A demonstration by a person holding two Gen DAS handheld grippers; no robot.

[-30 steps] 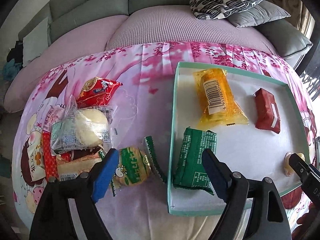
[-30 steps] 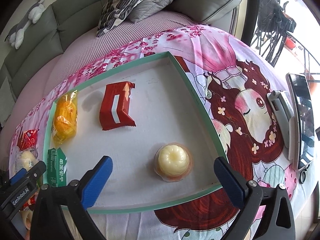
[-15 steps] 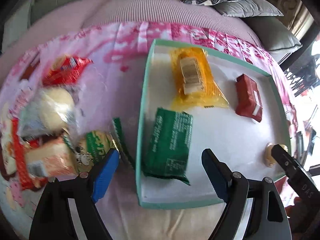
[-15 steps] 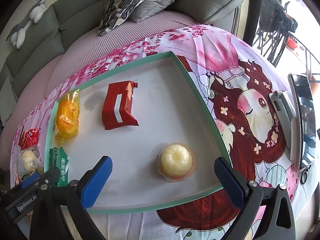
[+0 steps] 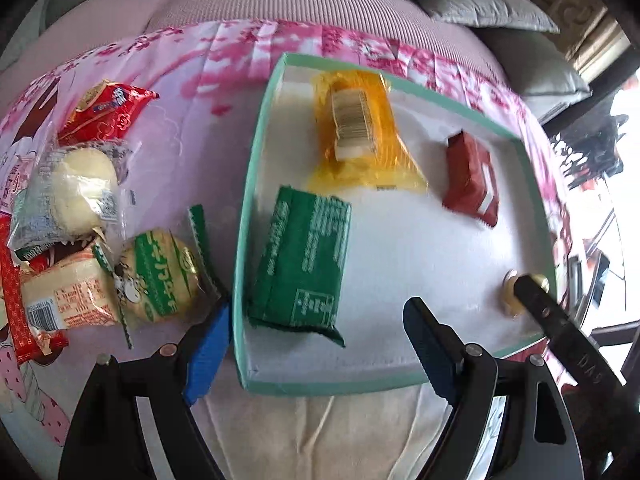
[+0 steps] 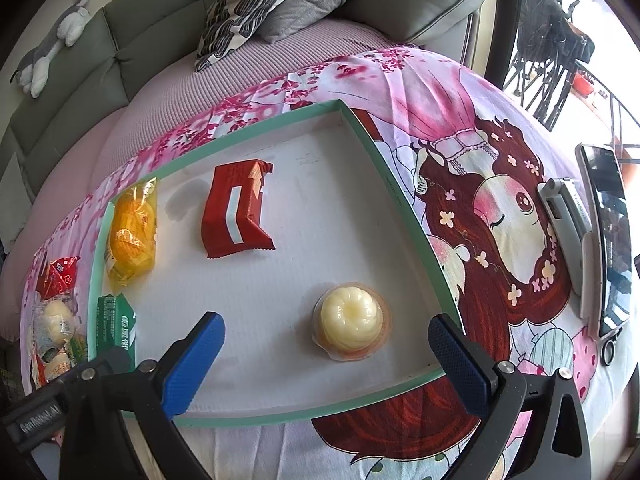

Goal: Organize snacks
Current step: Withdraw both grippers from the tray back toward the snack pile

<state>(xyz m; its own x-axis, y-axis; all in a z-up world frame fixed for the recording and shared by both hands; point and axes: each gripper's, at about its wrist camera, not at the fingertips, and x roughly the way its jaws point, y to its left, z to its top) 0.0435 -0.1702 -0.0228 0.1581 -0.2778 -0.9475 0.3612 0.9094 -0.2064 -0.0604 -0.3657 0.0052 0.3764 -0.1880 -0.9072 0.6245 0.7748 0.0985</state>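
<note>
A shallow green-rimmed tray [image 5: 245, 216] [image 6: 404, 196] lies on a pink cartoon cloth. Inside it are a green packet [image 5: 304, 260] [image 6: 114, 326], a yellow-wrapped cake [image 5: 360, 136] [image 6: 132, 232], a dark red packet [image 5: 472, 180] [image 6: 236, 212] and a pale jelly cup [image 6: 350, 326] [image 5: 508, 296]. Left of the tray lies a heap of loose snacks: a round green-labelled cake [image 5: 160, 276], a white bun in clear wrap [image 5: 76, 196] and a red packet [image 5: 104, 112]. My left gripper [image 5: 316, 340] hangs open above the tray's near-left corner, empty. Open and empty too, my right gripper [image 6: 326, 346] straddles the jelly cup from above.
A phone [image 6: 608, 236] and a grey clip-like device [image 6: 564, 220] lie on the cloth right of the tray. Behind it stand a grey sofa with cushions [image 6: 256, 4] and a plush toy [image 6: 52, 44]. An orange-white packet [image 5: 64, 300] and a long red wrapper [image 5: 16, 304] sit in the heap.
The left wrist view has tipped further downward and shifted right, so the green packet and tray corner now sit closer between its fingers. The right gripper has held still.
</note>
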